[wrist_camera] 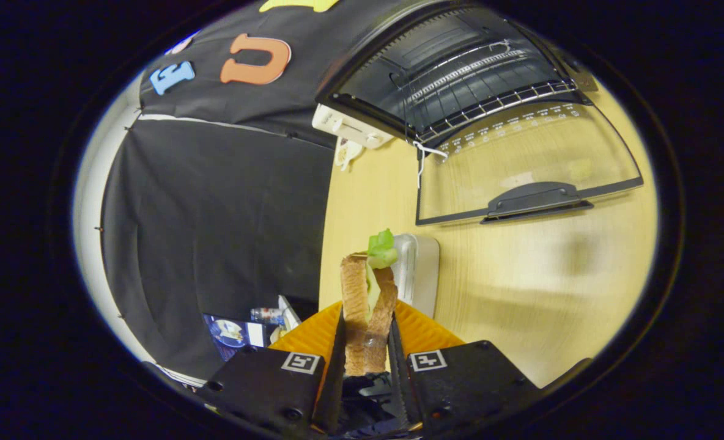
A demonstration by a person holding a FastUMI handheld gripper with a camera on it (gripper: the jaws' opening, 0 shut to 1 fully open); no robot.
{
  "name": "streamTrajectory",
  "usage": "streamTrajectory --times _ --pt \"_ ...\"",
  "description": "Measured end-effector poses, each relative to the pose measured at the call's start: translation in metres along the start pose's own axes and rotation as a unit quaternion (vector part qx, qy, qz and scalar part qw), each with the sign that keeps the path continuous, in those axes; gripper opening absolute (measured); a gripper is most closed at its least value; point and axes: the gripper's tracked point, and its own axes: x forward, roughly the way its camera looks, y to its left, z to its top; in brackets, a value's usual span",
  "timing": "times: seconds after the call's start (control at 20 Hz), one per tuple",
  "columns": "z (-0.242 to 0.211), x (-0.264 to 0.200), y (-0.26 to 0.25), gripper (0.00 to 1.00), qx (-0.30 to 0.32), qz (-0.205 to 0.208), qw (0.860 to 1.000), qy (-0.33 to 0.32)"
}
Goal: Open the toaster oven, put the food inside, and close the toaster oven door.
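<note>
My gripper (365, 342) is shut on a sandwich (362, 299), two brown bread slices with green lettuce (381, 247) sticking out at the far end. The sandwich stands up between both fingers, lifted above an orange plate (423, 333). Beyond the fingers, at the far side of the wooden table (521, 281), the toaster oven (447, 67) stands with its glass door (521, 165) folded down flat. The wire rack (484, 104) inside is bare. The door's dark handle (536, 198) faces me.
A white box-like object (420, 272) lies on the table just past the plate. A white plug or adapter (347, 150) sits by the oven's near corner. Black cloth hangs to the left of the table edge, with small items (246, 330) on the floor below.
</note>
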Motion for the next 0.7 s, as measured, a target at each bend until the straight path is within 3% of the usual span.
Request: streamTrajectory --times 0.15,0.25,0.35,0.5,0.6,0.7 --pt "0.028 -0.003 -0.002 0.40 0.015 0.022 0.996 -0.090" --pt "0.047 -0.009 0.001 0.40 0.029 0.054 0.986 -0.155" --pt "0.065 -0.015 -0.007 0.40 0.029 0.059 0.975 -0.212" --pt "0.077 -0.013 -0.018 0.40 0.019 0.068 0.969 -0.236" --pt "0.100 -0.022 -0.026 0.40 0.057 0.087 0.948 -0.300" --pt "0.117 -0.031 -0.046 0.39 0.090 0.064 0.923 -0.368"
